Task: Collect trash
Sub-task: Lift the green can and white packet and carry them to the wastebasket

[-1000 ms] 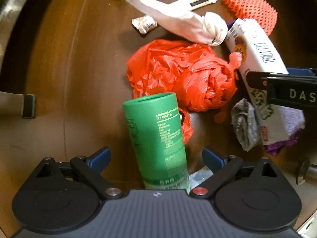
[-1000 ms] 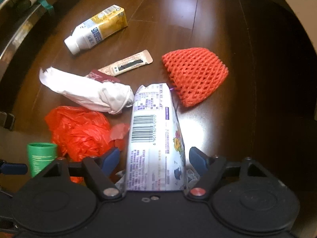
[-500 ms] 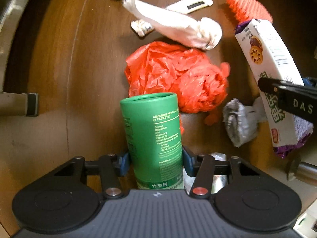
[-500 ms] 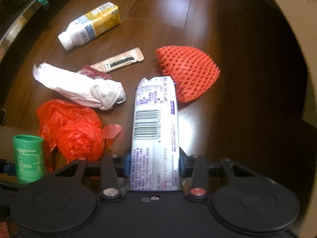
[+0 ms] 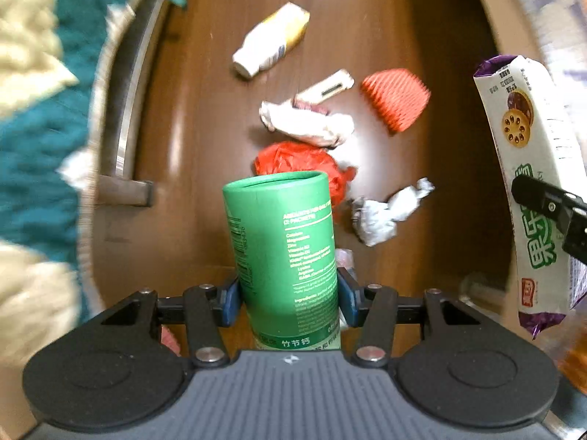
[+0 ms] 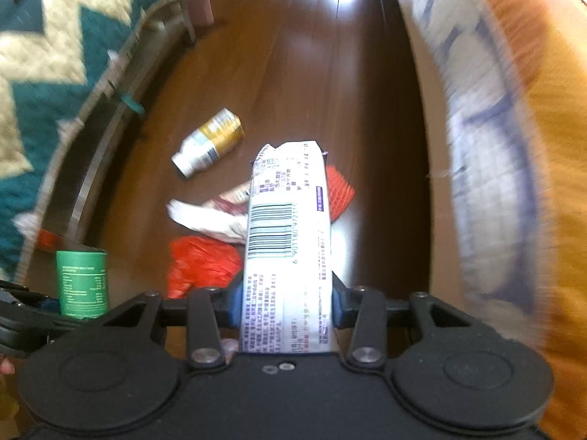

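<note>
While left wrist shows crumpled foil wad [image 5: 381,216], right hides it

A dark brown wooden floor [image 5: 205,117] is lying under everything, catching bright glare far off in the right wrist view. A teal and cream zigzag quilt [image 6: 40,47] is hanging along the left edge above a metal rail [image 5: 124,110] with a short wooden post [image 5: 124,191]. A blurred orange, white and blue-patterned surface [image 6: 513,139] is filling the right side

One green tube [image 5: 284,256], one biscuit packet [image 6: 288,253], one bottle [image 5: 271,42].
</note>
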Demonstrator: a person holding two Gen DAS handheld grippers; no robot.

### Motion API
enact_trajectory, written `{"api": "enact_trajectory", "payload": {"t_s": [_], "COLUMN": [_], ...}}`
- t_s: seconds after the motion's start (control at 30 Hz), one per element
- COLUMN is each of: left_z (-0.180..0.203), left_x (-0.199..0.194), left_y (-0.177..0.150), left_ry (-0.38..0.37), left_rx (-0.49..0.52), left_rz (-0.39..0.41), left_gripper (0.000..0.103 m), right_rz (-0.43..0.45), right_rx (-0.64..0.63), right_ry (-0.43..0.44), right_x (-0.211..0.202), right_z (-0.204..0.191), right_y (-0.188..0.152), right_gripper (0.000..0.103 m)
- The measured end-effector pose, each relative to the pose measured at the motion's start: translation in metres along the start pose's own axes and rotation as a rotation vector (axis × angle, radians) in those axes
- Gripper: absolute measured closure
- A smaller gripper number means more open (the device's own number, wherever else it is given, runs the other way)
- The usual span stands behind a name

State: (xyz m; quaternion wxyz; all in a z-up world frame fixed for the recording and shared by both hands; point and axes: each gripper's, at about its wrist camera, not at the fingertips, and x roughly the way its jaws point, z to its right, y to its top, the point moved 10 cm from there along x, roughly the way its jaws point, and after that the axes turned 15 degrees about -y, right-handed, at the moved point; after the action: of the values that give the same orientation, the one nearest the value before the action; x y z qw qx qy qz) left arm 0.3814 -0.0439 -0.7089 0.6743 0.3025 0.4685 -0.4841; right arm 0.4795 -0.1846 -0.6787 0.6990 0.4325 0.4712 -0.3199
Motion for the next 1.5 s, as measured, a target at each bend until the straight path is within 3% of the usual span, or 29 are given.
{"api": "enact_trajectory", "payload": {"t_s": [0.47, 0.87, 1.23, 1.5], "left_z": [0.064, 0.065, -0.002, -0.072], "left_x": [-0.262, -0.471, -0.605, -0.641], "left_y": [0.018, 0.047, 0.095, 0.136], "left_ry": [-0.041, -0.104, -0.069, 0.004], "left_rx": [0.068, 0.064, 0.020, -0.012], "left_rz": [0.140, 0.350, 0.548, 0.560], "left_gripper": [0.052, 0.052, 0.052, 0.052], "right_rz": [0.161, 0.321, 0.426, 0.394], "right_rx": [0.040, -0.038, -0.126, -0.191], "right_ry": [0.083, 0.193, 0.256, 0.276], "right_x": [-0.264, -0.444, -0.520, -0.527], "right_z": [0.022, -0.026, -0.101, -0.187], "right_y": [0.087, 0.149, 0.228, 0.268], "right_gripper": [0.061, 0.061, 0.061, 0.061]}}
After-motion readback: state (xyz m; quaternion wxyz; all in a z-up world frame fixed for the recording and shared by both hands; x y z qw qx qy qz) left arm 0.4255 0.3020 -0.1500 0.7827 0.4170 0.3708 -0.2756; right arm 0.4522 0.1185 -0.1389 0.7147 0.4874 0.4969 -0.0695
